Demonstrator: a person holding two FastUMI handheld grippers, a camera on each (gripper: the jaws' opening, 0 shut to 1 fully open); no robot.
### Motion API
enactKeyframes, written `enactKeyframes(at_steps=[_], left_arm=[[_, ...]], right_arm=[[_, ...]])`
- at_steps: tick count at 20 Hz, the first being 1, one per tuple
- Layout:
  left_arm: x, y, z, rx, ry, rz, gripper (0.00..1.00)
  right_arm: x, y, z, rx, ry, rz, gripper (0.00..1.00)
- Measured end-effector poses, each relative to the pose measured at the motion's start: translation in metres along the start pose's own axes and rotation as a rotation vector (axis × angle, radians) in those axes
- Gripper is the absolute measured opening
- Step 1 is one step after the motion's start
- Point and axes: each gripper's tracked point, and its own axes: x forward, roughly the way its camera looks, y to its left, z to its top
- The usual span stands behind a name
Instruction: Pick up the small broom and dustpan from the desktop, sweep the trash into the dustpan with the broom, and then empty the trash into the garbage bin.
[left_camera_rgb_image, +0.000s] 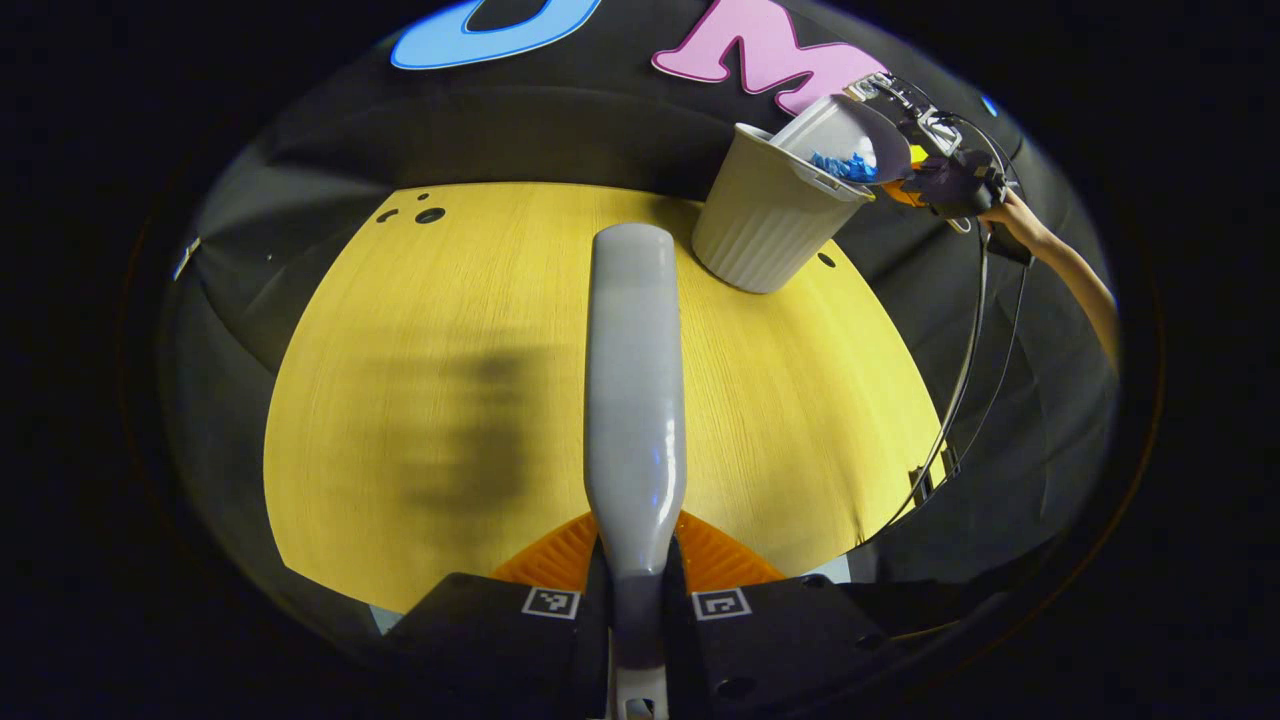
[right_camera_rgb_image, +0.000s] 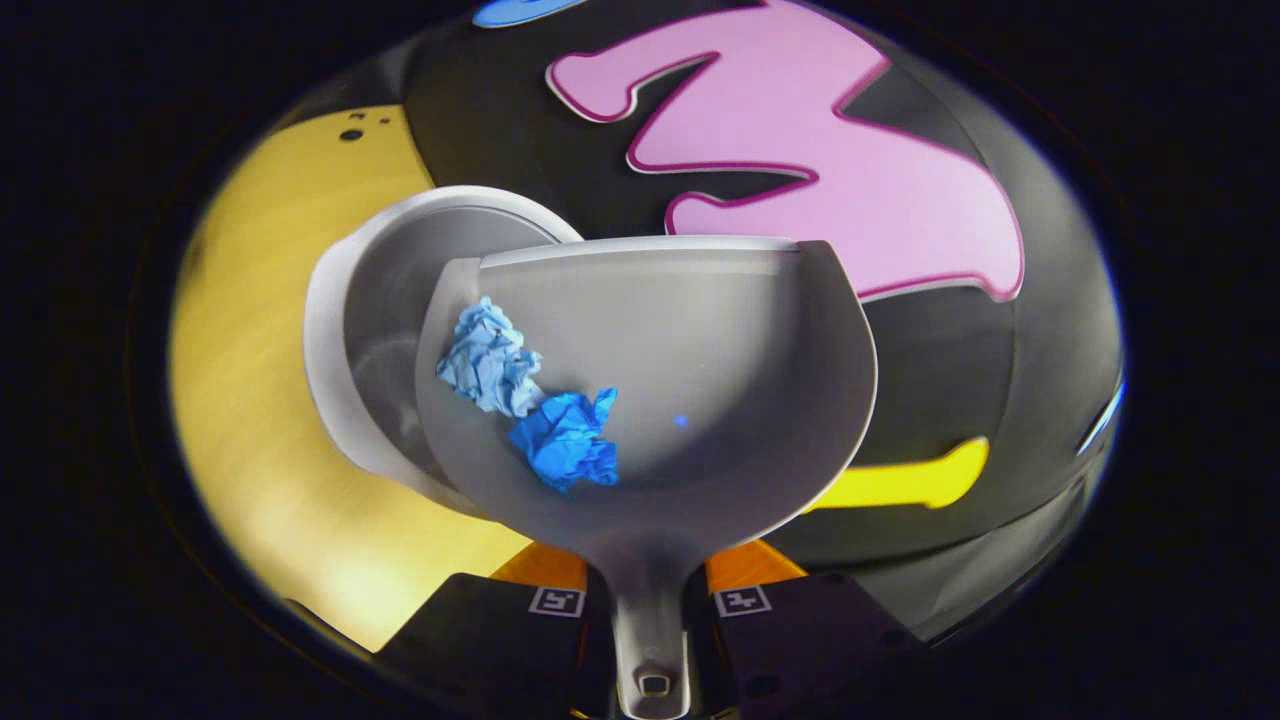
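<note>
Right gripper view: the dustpan (right_camera_rgb_image: 700, 400) handle is pinched between the right gripper (right_camera_rgb_image: 650, 610) fingers, pan tipped over the garbage bin (right_camera_rgb_image: 345, 330), two crumpled paper balls (right_camera_rgb_image: 530, 400) inside. The broom (left_camera_rgb_image: 635, 390) is clamped by the left gripper (left_camera_rgb_image: 636, 600) above the desktop (left_camera_rgb_image: 400, 400).

Broom (left_camera_rgb_image: 634, 400) bristles hidden — tabletop blurred.

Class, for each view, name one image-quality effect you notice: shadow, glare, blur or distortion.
Left gripper view: fisheye bends the desktop edges into curves; a smeared shadow lies left of the broom handle, which carries a glare streak. Right gripper view: the desktop looks soft and washed out beside the sharp dustpan.
</note>
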Motion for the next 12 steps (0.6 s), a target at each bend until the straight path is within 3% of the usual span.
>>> enactKeyframes(at_steps=[6, 11, 12], left_arm=[[0.001, 0.001, -0.001, -0.005, 0.008, -0.003, 0.27], [0.001, -0.002, -0.002, -0.019, 0.018, -0.002, 0.3], [0.001, -0.003, -0.002, -0.019, 0.022, -0.003, 0.27]], right_arm=[[-0.022, -0.022, -0.009, -0.12, 0.017, -0.13, 0.32], [-0.025, -0.035, -0.001, -0.318, -0.018, -0.283, 0.32], [-0.028, -0.039, 0.0, -0.353, -0.03, -0.311, 0.32]])
